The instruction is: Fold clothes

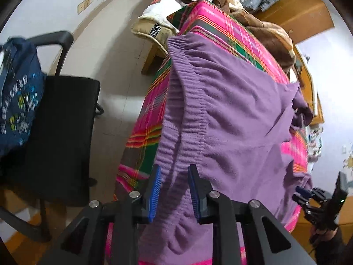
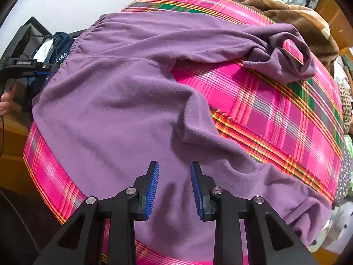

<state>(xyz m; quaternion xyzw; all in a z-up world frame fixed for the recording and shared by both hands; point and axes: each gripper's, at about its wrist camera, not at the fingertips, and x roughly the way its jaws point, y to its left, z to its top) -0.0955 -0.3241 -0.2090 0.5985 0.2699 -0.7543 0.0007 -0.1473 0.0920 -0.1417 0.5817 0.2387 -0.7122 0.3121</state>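
Taking the purple fleece trousers (image 1: 231,110) as the landmark and reading the left wrist view from its left edge: a dark blue garment (image 1: 17,92), draped over a black chair (image 1: 64,119) well left of the trousers, carries pale printed letters too smeared to read with confidence. Further in, beyond the gathered waistband, a cream pillow (image 1: 154,28) shows a black band with white capitals of which only "ME" or so is legible. The trousers themselves lie spread on a pink, green and orange plaid sheet (image 1: 220,22), waistband along the sheet's left edge. The left gripper (image 1: 174,193) hovers over the waistband end, its blue-padded fingers apart with nothing between them. A brown blanket (image 1: 271,33) is heaped just past the trousers' far side. In the right wrist view, the other gripper's body at the far left bears a small grey label, unreadable, and a hand (image 2: 6,101) shows below it; the blue garment beside it shows white characters, partly hidden. The right gripper (image 2: 174,191) hangs over one trouser leg near the sheet's near edge, fingers parted and empty. The other leg ends in a crumpled, twisted cuff (image 2: 289,55) lying on the sheet.
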